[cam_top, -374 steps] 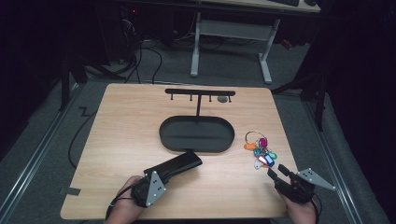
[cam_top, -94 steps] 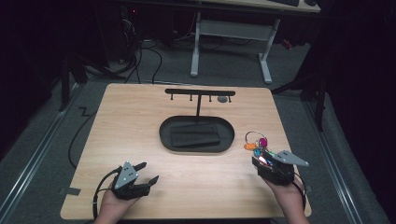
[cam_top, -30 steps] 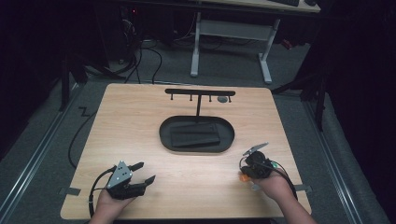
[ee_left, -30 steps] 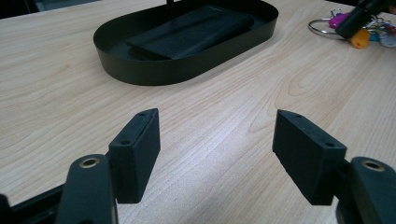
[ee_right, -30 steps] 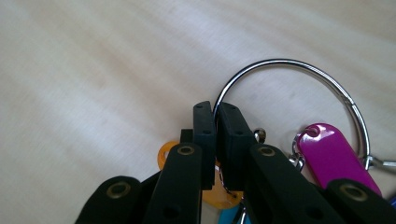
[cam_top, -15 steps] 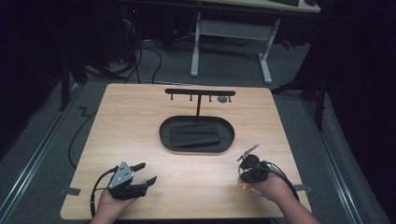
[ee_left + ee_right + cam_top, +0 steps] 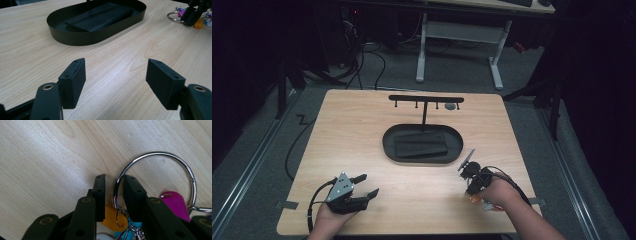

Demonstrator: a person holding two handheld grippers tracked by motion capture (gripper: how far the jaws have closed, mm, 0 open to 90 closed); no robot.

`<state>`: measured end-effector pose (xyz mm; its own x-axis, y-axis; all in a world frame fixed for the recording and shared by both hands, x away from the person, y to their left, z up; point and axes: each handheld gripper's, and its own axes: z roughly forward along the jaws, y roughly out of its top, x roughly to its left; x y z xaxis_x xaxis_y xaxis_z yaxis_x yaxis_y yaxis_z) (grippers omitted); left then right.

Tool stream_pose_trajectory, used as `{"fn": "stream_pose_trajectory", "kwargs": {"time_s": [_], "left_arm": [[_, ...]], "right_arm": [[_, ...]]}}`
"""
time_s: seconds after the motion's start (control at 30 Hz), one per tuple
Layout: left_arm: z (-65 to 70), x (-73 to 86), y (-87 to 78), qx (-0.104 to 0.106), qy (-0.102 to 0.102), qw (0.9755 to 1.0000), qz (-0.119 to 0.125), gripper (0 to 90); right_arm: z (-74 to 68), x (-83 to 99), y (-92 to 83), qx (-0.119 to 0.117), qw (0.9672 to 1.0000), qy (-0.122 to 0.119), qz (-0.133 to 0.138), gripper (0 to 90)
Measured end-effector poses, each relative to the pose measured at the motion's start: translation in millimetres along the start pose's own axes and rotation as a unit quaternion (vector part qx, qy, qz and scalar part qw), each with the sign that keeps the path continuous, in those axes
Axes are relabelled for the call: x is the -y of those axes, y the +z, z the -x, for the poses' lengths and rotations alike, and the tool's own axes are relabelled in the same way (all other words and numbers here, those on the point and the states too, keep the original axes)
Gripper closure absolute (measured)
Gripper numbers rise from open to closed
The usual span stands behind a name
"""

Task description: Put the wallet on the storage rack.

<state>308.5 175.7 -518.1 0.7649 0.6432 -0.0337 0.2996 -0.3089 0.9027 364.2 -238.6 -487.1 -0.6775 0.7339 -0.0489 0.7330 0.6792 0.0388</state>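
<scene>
The right claw (image 7: 111, 195) stands over the key ring (image 7: 155, 182) on the bench (image 7: 362, 130), its jaws having just been opening, now slightly parted with the ring's wire between them. Contact appears released, though the pads hide part of it. The left claw (image 7: 115, 82) rests wide open and empty, clear of the tray (image 7: 388, 145), which holds a dark wallet (image 7: 421, 145).

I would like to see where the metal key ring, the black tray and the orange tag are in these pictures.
metal key ring (image 7: 160, 153): right gripper view, top of the silver loop.
black tray (image 7: 82, 37): left gripper view, near side of its outer wall.
orange tag (image 7: 111, 216): right gripper view, its flat face between the jaws.
</scene>
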Motion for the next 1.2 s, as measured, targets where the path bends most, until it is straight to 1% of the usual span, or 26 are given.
{"fn": "stream_pose_trajectory", "kwargs": {"time_s": [0.1,0.17,0.23,0.3,0.33,0.37,0.43,0.47,0.53,0.6,0.63,0.7,0.8,0.83,0.87,0.9,0.93,0.97,1.0,1.03,1.07,1.13,1.17,1.2], "left_arm": [[0.6,0.1,-0.1,0.0,-0.001,1.0,0.0,32.8],[0.9,0.1,-0.9,0.0,-0.002,1.0,0.0,32.8],[0.9,0.0,-1.6,0.003,-0.006,1.0,0.001,32.7],[1.0,0.1,-2.0,0.004,-0.006,1.0,0.002,32.6],[0.9,0.3,-1.7,0.004,-0.005,1.0,0.001,32.6],[0.8,0.3,-1.3,0.004,-0.005,1.0,0.0,32.6],[0.8,0.2,-1.0,0.003,-0.008,1.0,0.002,32.6],[1.0,0.3,-1.3,0.004,-0.007,1.0,0.001,32.6],[1.6,0.7,-1.4,0.006,-0.003,1.0,0.0,32.6],[1.4,0.8,-0.8,0.008,-0.003,1.0,-0.003,32.6],[1.2,0.8,-0.4,0.008,-0.003,1.0,-0.003,32.6],[1.1,0.7,0.7,0.01,-0.005,0.9999,-0.003,32.6],[2.4,1.0,1.6,0.011,-0.001,0.9999,-0.006,32.6],[2.5,0.9,1.5,0.011,0.0,0.9999,-0.006,32.6],[2.4,0.7,1.5,0.01,0.0,0.9999,-0.005,32.6],[2.0,0.6,1.6,0.01,-0.001,0.9999,-0.004,32.7],[1.7,0.5,1.7,0.01,-0.002,0.9999,-0.004,32.7],[1.3,0.6,1.8,0.009,-0.002,0.9999,-0.004,32.7],[1.2,0.8,2.0,0.01,-0.003,0.9999,-0.005,32.7],[1.4,0.8,1.8,0.01,-0.002,0.9999,-0.005,32.7],[1.7,0.6,1.7,0.01,-0.002,0.9999,-0.004,32.7],[1.9,0.3,1.3,0.01,0.0,0.9999,-0.003,32.8],[1.7,0.2,1.1,0.01,0.0,0.9999,-0.003,32.8],[1.4,0.3,1.2,0.01,-0.001,0.9999,-0.003,32.8]], "right_arm": [[0.6,-3.0,0.2,-0.002,1.0,-0.001,-0.009,71.3],[0.7,-4.5,0.0,0.0,0.9999,0.003,-0.015,70.6],[1.4,-5.2,0.6,0.001,0.9999,-0.005,-0.015,70.3],[-0.7,-6.3,0.5,0.002,0.9998,0.001,-0.019,69.9],[-0.4,-6.7,0.6,0.004,0.9998,-0.004,-0.021,69.8],[-0.3,-8.6,0.7,0.0,0.9997,-0.004,-0.026,69.2],[0.6,-9.3,0.8,-0.002,0.9996,-0.004,-0.028,69.2],[0.9,-10.0,1.0,-0.006,0.9995,0.001,-0.032,69.2],[2.4,-11.8,1.4,-0.007,0.9992,-0.004,-0.038,69.4],[2.6,-14.4,1.4,-0.012,0.9988,-0.003,-0.047,69.6],[5.4,-14.7,1.9,-0.016,0.9988,-0.011,-0.045,70.0],[6.8,-15.7,2.0,-0.018,0.9988,-0.014,-0.044,71.7],[6.3,-18.1,2.1,-0.016,0.9985,-0.018,-0.049,73.6],[5.9,-18.5,1.9,-0.015,0.9984,-0.024,-0.05,77.9],[6.0,-18.7,2.2,-0.014,0.9982,-0.033,-0.047,80.4],[4.7,-19.1,2.0,-0.015,0.9981,-0.035,-0.049,82.5],[4.3,-19.1,2.2,-0.014,0.9979,-0.042,-0.046,85.7],[2.9,-18.8,2.1,-0.015,0.9978,-0.045,-0.046,86.4],[2.2,-18.9,1.8,-0.012,0.9974,-0.054,-0.046,86.8],[1.5,-18.6,1.9,-0.009,0.9974,-0.056,-0.044,86.9],[1.2,-18.2,1.8,-0.006,0.997,-0.064,-0.043,87.0],[-2.1,-17.7,1.1,0.009,0.9961,-0.075,-0.046,87.0],[-3.5,-17.5,-0.7,0.01,0.9958,-0.077,-0.049,87.0],[-3.8,-16.4,-4.9,0.005,0.9961,-0.078,-0.041,87.1]]}}
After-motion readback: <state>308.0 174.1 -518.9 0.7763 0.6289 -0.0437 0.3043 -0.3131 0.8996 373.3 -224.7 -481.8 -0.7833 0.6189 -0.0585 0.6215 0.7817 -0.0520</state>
